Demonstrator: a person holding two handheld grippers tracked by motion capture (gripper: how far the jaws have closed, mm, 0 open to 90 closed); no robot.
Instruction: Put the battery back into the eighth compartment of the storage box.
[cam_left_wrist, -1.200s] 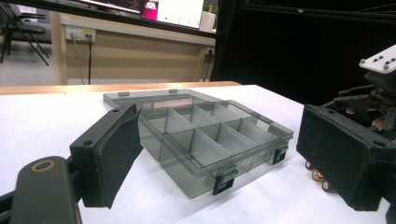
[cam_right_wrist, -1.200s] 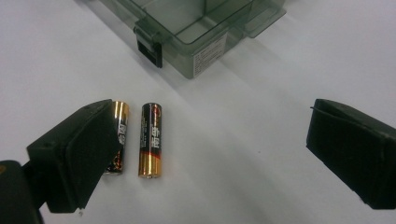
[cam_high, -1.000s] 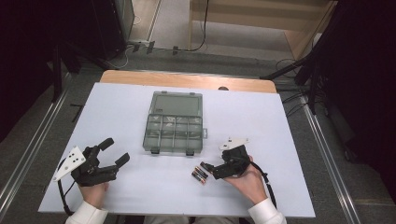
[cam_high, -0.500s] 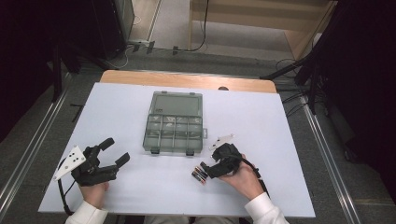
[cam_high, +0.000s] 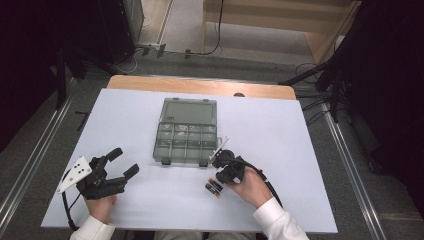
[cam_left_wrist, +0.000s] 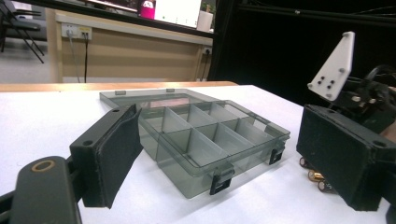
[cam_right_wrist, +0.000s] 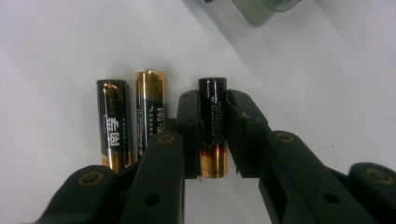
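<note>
- Left hand-held gripper (cam_high: 120, 162): rests on the worktop (cam_high: 310, 150) at its near-left corner, jaws spread wide, nothing betw. them. In the left gripper view it looks along the worktop at the box. It has no part in the work at this moment, by the look of it.
- Compartment box (cam_high: 186, 132): clear grey plastic, mid-worktop, lid folded back flat on the far side. The dividers show plainly in the left gripper view (cam_left_wrist: 205, 140). The cells facing that camera look bare; whether the far cells hold sth. is too small to tell.
- Two spare batteries (cam_right_wrist: 133, 123): lie side by side on the worktop, just left of the gripped one in the right gripper view, touching or nearly so. Both untouched.
- Gripped battery (cam_right_wrist: 213, 128): black-and-gold, clamped across its body betw. the two pads, which have just closed on it. It sits at worktop level, near the box's front-right corner but apart from it.
- Right hand-held gripper (cam_high: 214, 186): clenched on that one battery, w/ the hand behind it near the worktop's front edge.
- Progress, as a judgement: early stage. Box open = done; first battery grasped = done. Left to do: lift it, carry it over the box's front wall, drop it in a cell, then the same for the other two.
</note>
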